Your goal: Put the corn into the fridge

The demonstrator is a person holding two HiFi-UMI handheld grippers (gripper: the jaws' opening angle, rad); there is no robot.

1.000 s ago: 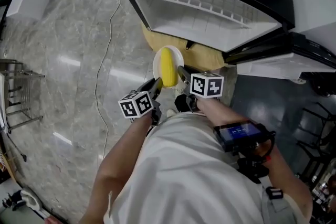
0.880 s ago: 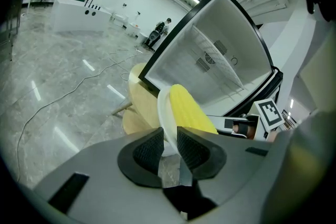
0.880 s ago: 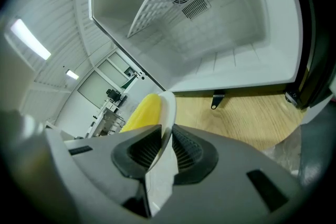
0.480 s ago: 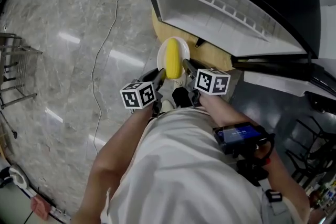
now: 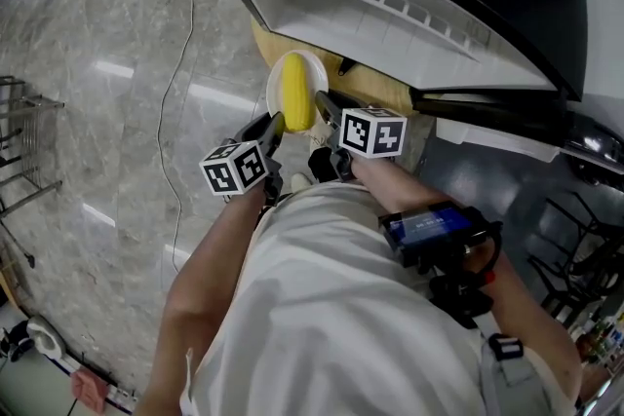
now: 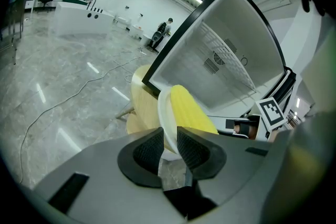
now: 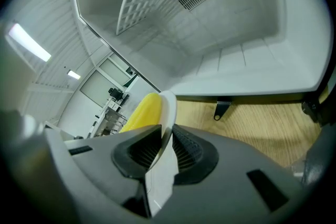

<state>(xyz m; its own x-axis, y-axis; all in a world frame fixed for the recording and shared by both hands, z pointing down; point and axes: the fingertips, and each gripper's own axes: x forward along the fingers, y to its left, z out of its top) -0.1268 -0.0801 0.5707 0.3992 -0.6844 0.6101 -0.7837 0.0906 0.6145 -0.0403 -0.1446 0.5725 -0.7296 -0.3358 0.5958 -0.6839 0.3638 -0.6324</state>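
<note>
A yellow corn cob [image 5: 296, 93] lies on a small white plate [image 5: 315, 73] held up in front of the open fridge [image 5: 390, 0]. My left gripper [image 5: 276, 123] is shut on the plate's left rim, and my right gripper [image 5: 323, 101] is shut on its right rim. In the left gripper view the plate rim [image 6: 165, 113] sits pinched between the dark pads [image 6: 148, 150], with the corn [image 6: 193, 112] just beyond. The right gripper view shows the plate's edge [image 7: 169, 107] clamped the same way, the corn [image 7: 140, 111] behind it and the fridge's white inside [image 7: 220, 44] above.
A wooden stand [image 5: 385, 89] lies under the fridge; its top shows as wood [image 7: 257, 118] in the right gripper view. A thin cable [image 5: 166, 112] runs over the marble floor [image 5: 107, 44]. A metal rack [image 5: 19, 141] stands at the far left.
Both grippers have kept their hold and carried the plate with the corn a little closer to the fridge opening, which now fills more of the head view.
</note>
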